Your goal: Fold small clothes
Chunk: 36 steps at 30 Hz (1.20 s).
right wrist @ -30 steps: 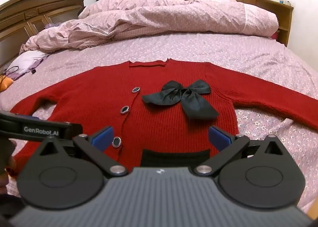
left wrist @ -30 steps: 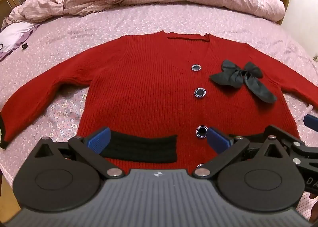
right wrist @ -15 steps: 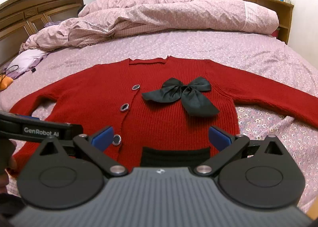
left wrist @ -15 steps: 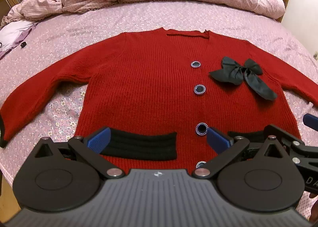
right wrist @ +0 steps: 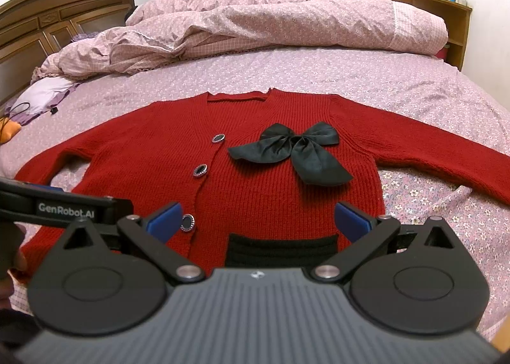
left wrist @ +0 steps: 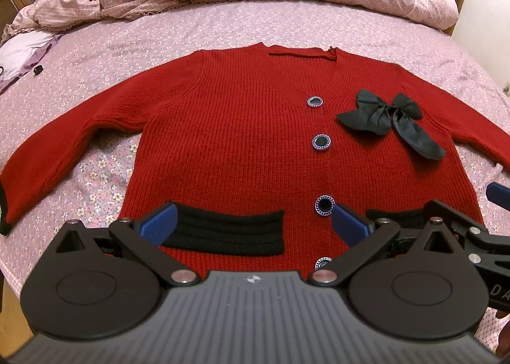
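Observation:
A small red knitted cardigan (left wrist: 229, 141) (right wrist: 255, 179) lies flat and face up on the bed, both sleeves spread sideways. It has round dark buttons (left wrist: 321, 141), a black bow (left wrist: 387, 117) (right wrist: 293, 150) on the chest and black pocket bands (left wrist: 223, 233) near the hem. My left gripper (left wrist: 253, 225) hovers open over the hem, above the left pocket band. My right gripper (right wrist: 257, 224) is open too, above the right pocket band (right wrist: 280, 251). Neither holds anything. The right gripper's arm (left wrist: 471, 233) shows at the edge of the left wrist view.
A pink floral sheet (right wrist: 318, 77) covers the bed. A crumpled pink duvet (right wrist: 271, 26) is heaped along the far side. A wooden headboard (right wrist: 47, 26) stands at the left, with a lilac cloth (left wrist: 22, 51) and a cable near it. Wooden shelving (right wrist: 459, 16) lines the far right.
Both grippers have tilted or risen slightly, so the cardigan sits a little lower in each view. The cardigan has not moved, and both grippers stay open.

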Each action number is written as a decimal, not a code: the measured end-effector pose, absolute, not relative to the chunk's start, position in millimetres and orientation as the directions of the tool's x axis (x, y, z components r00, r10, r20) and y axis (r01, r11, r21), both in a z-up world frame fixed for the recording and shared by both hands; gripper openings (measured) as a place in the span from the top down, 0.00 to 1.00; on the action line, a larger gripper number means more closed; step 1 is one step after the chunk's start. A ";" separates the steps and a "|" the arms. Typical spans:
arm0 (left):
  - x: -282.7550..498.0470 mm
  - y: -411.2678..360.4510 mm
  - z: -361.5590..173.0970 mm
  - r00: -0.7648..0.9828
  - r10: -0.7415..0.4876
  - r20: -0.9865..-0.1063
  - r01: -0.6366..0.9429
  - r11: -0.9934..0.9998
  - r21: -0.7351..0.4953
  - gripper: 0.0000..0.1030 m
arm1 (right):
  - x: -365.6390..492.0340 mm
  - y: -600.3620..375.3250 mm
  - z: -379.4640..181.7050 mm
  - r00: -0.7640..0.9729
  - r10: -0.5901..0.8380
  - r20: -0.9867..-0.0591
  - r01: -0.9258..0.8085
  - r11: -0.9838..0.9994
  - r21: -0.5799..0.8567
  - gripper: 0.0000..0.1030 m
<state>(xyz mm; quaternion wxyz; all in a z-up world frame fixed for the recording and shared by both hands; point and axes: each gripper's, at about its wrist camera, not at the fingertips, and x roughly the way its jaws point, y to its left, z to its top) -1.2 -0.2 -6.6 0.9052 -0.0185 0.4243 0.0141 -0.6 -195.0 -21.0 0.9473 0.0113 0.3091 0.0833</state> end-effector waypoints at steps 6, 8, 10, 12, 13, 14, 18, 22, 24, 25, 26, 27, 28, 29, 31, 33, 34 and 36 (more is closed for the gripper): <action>-1.2 -0.2 -6.5 0.639 0.010 -0.769 -0.041 0.999 -0.021 0.00 | -0.6 -194.7 -22.1 0.794 0.165 -0.585 -0.151 0.986 0.073 0.00; -1.1 -0.2 -6.5 0.639 0.010 -0.769 -0.041 0.999 -0.022 0.00 | -0.3 -195.0 -21.0 0.794 0.165 -0.586 -0.151 0.986 0.073 0.00; -1.0 -0.2 -6.4 0.639 0.010 -0.769 -0.041 0.999 -0.021 0.00 | -0.6 -194.7 -22.4 0.794 0.165 -0.586 -0.151 0.986 0.073 0.00; -1.0 -0.2 -6.4 0.639 0.010 -0.769 -0.041 0.999 -0.021 0.00 | -0.1 -195.1 -20.8 0.793 0.165 -0.586 -0.150 0.986 0.074 0.00; -1.0 -0.2 -6.4 0.639 0.010 -0.769 -0.041 0.999 -0.022 0.00 | -0.1 -194.9 -21.3 0.793 0.165 -0.586 -0.151 0.986 0.074 0.00; -1.0 -0.2 -6.4 0.639 0.009 -0.769 -0.041 0.999 -0.022 0.00 | 0.0 -195.0 -20.9 0.793 0.165 -0.587 -0.151 0.986 0.074 0.00; -0.9 -0.3 -6.3 0.639 0.009 -0.770 -0.041 0.999 -0.022 0.00 | 0.0 -194.9 -21.0 0.792 0.165 -0.588 -0.150 0.986 0.074 0.00; -0.9 -0.4 -6.3 0.639 0.010 -0.769 -0.041 0.999 -0.021 0.00 | 0.2 -194.7 -21.6 0.792 0.165 -0.588 -0.151 0.986 0.074 0.00; -0.9 -0.3 -6.3 0.639 0.010 -0.769 -0.041 0.999 -0.021 0.00 | 0.1 -194.8 -21.2 0.792 0.165 -0.588 -0.150 0.986 0.075 0.00; -0.8 -0.3 -6.3 0.639 0.010 -0.769 -0.041 0.999 -0.021 0.00 | 0.1 -194.4 -23.0 0.792 0.165 -0.588 -0.150 0.986 0.074 0.00; -0.8 -0.3 -6.3 0.638 0.010 -0.770 -0.041 0.999 -0.021 0.00 | 0.2 -194.7 -21.5 0.791 0.165 -0.589 -0.150 0.986 0.075 0.00; -0.9 -0.3 -6.3 0.638 0.010 -0.770 -0.041 0.999 -0.021 0.00 | 0.1 -194.7 -21.3 0.791 0.165 -0.589 -0.150 0.986 0.075 0.00; -0.8 -0.4 -6.2 0.638 0.010 -0.770 -0.041 0.999 -0.021 0.00 | 0.2 -194.6 -21.7 0.791 0.165 -0.589 -0.150 0.986 0.075 0.00; -0.9 -0.4 -6.3 0.638 0.010 -0.770 -0.041 0.999 -0.021 0.00 | 0.3 -194.5 -22.3 0.791 0.165 -0.589 -0.150 0.986 0.075 0.00; -0.8 -0.4 -6.2 0.638 0.010 -0.770 -0.041 0.999 -0.021 0.00 | 0.2 -194.6 -21.7 0.791 0.165 -0.590 -0.150 0.986 0.075 0.00; -0.9 -0.4 -6.3 0.638 0.010 -0.770 -0.041 0.999 -0.021 0.00 | 0.4 -194.3 -22.8 0.790 0.165 -0.590 -0.150 0.986 0.075 0.00; -0.8 -0.4 -6.2 0.638 0.010 -0.770 -0.040 0.999 -0.021 0.00 | 0.4 -194.6 -22.0 0.789 0.166 -0.591 -0.150 0.986 0.076 0.00; -0.7 -0.4 -6.2 0.638 0.009 -0.770 -0.040 0.999 -0.021 0.00 | 0.4 -194.6 -20.8 0.789 0.166 -0.592 -0.150 0.986 0.076 0.00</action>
